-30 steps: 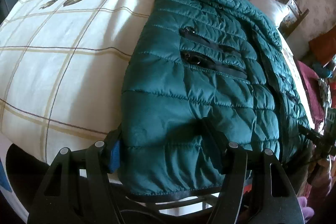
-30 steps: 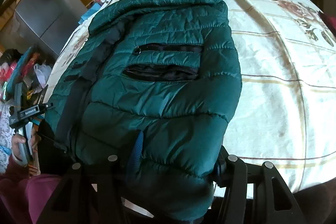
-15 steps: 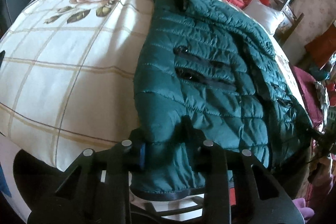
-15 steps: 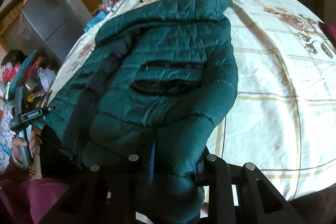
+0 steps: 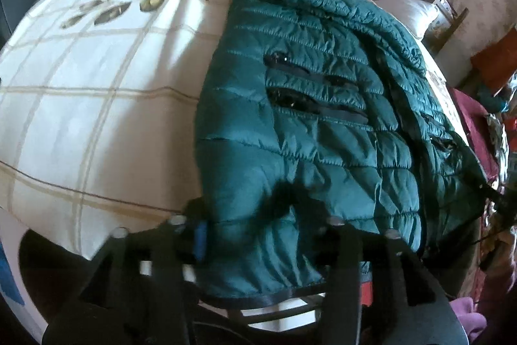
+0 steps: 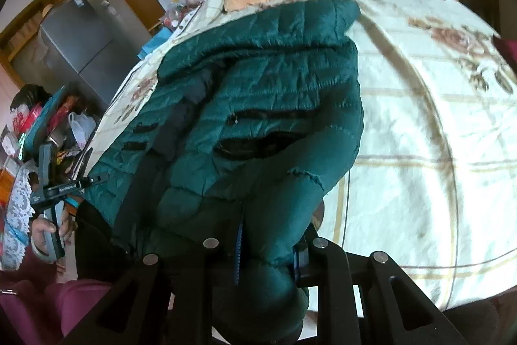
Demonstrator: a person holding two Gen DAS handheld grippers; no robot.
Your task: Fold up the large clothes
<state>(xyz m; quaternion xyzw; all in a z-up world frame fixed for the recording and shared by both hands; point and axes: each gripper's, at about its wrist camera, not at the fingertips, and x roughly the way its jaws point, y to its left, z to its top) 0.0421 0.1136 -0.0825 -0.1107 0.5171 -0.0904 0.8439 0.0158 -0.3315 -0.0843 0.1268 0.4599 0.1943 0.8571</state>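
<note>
The green quilted puffer jacket [image 5: 310, 125] lies lengthwise on the bed [image 5: 97, 118], over a cream bedspread with a grid pattern and rose prints, its collar at the far end toward the pillows and its hem hanging over the near edge. The left gripper [image 5: 261, 225] is clamped on the near hem, its fingers pinching a bunched fold of the padded fabric. The right gripper [image 6: 268, 244] is likewise closed on the jacket's near edge, with a thick roll of fabric squeezed between its fingers.

The main risk appears to be the slippery, puffy shell: each grip holds a thick wad rather than a flat layer, so a quick lift or pull could let the fabric slide out of one gripper and drop the fold unevenly. Because the hem overhangs the near edge, a lost hold might also let the jacket's weight drag it off the bed. Uneven travel of the two grippers would probably skew the fold, and the sleeve area on the jacket's far-right side in the left wrist view already looks rumpled and could bunch underneath.

The only container-like parts on the jacket are its two chest pockets [image 6: 265, 144], both unzipped and gaping dark; whether anything is inside cannot be told. Lifting the hem high could tip out loose contents, if there are any.
</note>
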